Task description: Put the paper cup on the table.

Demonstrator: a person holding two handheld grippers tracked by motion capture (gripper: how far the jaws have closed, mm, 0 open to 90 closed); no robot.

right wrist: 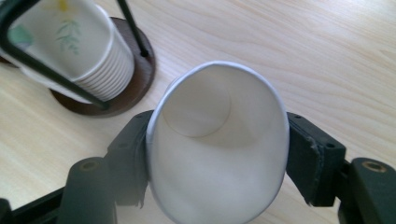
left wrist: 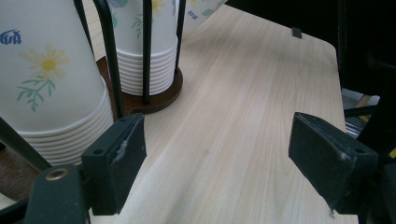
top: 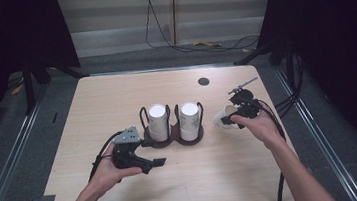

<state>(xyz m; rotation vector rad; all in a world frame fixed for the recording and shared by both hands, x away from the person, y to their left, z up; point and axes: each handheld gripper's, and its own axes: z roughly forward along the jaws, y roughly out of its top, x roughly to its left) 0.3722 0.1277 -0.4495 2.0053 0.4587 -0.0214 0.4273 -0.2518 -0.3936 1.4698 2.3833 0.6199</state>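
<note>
A single paper cup (right wrist: 217, 144) is gripped between the jaws of the right gripper (top: 230, 119), its rim squeezed oval, mouth toward the camera — held above the table (top: 115, 94) at about 3 o'clock of the cup holder (top: 173, 137). Two cup stacks (top: 158, 120) are kept upside down in that holder. The left gripper (top: 157, 161) is held spread wide, nothing between its jaws, at 7 o'clock of the holder.

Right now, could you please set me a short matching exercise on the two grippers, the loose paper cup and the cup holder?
Things:
1. left gripper
2. right gripper
3. paper cup
4. cup holder

States:
A. squeezed oval, mouth facing the camera
B. jaws apart over bare table
C. holds two stacks of flowered cups
D. jaws pressing on a cup's sides

Pairs: 1-B, 2-D, 3-A, 4-C
</note>
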